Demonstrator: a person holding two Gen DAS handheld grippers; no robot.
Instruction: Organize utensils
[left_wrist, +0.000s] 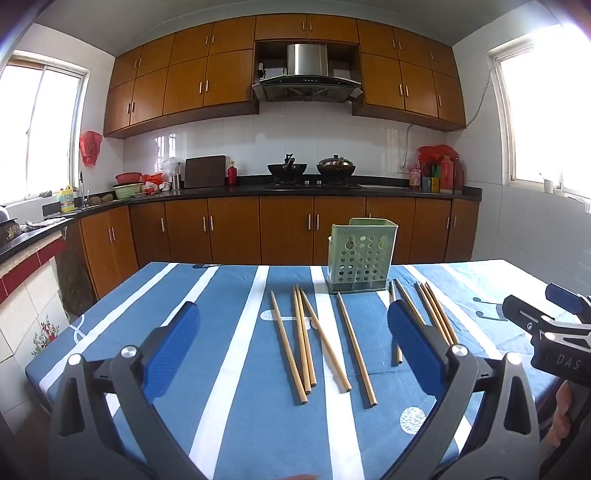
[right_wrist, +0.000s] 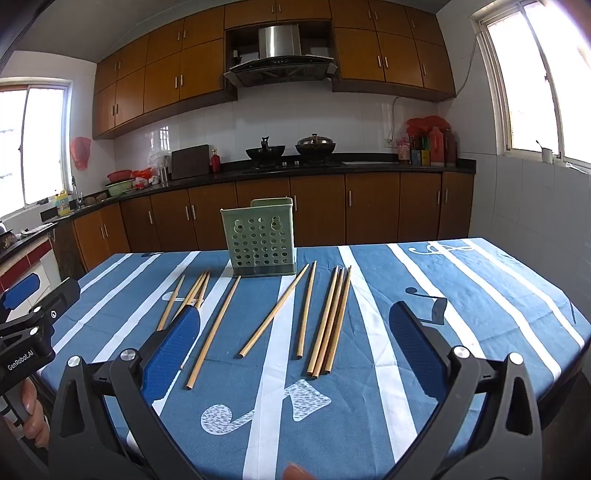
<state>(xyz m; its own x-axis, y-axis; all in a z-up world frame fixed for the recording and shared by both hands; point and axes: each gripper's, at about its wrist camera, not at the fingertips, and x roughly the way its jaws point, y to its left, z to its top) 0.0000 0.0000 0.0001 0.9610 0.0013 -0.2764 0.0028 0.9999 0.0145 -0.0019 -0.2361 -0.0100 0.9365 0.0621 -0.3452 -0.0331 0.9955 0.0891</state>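
Several wooden chopsticks (left_wrist: 303, 343) lie loose on a table with a blue-and-white striped cloth (left_wrist: 229, 413). They fan out in front of a pale green perforated utensil holder (left_wrist: 360, 258) that stands upright near the far edge. My left gripper (left_wrist: 293, 306) hovers open above the near side of the table, with nothing between its blue pads (left_wrist: 173, 347). In the right wrist view the chopsticks (right_wrist: 328, 321) and the holder (right_wrist: 260, 243) lie ahead, and my right gripper (right_wrist: 295, 308) is open and empty. Each gripper shows at the edge of the other's view: the right gripper (left_wrist: 535, 314), the left gripper (right_wrist: 33, 299).
A person's hand (left_wrist: 561, 417) holds the right gripper's handle. Behind the table runs a dark kitchen counter (left_wrist: 221, 190) with two woks (left_wrist: 287, 169) on a stove, bottles and basins. The table's far edge is just behind the holder.
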